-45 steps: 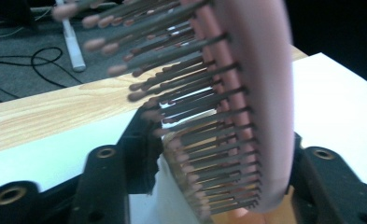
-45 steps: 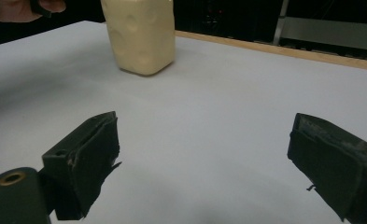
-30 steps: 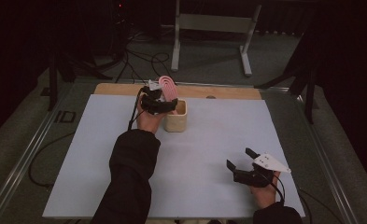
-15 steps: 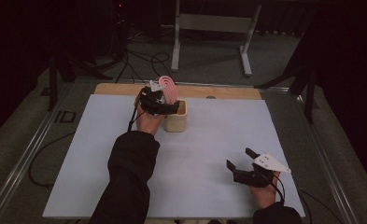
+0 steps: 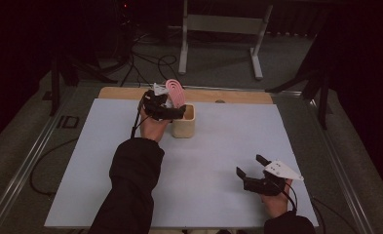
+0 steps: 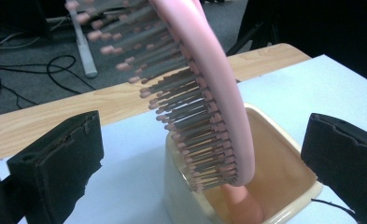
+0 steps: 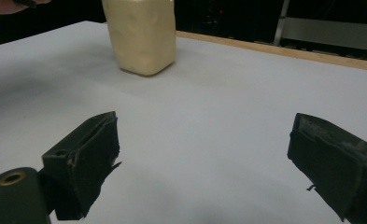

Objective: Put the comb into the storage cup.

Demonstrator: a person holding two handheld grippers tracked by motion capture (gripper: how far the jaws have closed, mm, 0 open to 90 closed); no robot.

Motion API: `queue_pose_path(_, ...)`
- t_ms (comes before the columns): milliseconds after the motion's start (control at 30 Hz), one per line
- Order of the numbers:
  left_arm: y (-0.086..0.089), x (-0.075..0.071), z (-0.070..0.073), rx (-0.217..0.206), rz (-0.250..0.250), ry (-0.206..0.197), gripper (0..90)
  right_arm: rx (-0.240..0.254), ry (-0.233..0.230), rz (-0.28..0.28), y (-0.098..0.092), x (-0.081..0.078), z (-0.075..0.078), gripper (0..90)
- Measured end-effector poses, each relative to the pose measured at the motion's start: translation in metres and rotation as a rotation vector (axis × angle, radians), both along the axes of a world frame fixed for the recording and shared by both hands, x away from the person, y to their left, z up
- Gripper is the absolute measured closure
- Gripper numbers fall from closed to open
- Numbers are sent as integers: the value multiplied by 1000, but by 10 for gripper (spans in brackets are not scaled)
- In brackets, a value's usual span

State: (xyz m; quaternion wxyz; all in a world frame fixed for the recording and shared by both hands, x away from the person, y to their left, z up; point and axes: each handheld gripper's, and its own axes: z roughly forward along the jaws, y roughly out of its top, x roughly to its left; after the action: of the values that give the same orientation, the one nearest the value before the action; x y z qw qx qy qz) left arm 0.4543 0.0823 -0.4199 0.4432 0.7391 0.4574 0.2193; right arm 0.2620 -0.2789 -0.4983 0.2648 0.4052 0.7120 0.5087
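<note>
The brush (image 6: 204,93) stood handle-down in the cup (image 5: 184,122) at twelve o'clock on the counter (image 5: 218,146); the left hand-held gripper (image 5: 172,109) had just opened wide, releasing it; the right hand-held gripper (image 5: 250,165) gaped empty at five o'clock; next, likely, a clean withdrawal without tipping the cup.

A white sheet (image 5: 218,161) covered the wooden tabletop (image 5: 238,95), whose bare strip ran beyond the jaws. Farther off, black cables (image 5: 145,63) lay tangled on the grey floor beside a white metal stand (image 5: 223,24).
</note>
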Motion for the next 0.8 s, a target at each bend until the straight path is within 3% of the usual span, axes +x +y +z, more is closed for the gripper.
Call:
queue_pose_path(333,5,-10,10,28,10,-26,1,2,0,0,0,0,0,86)
queue_pose_path(467,11,-15,13,9,2,-36,1,0,0,1,0,0,0,86)
queue_pose_path(800,18,-27,19,9,-35,-50,1,-1,2,4,1,0,0,86)
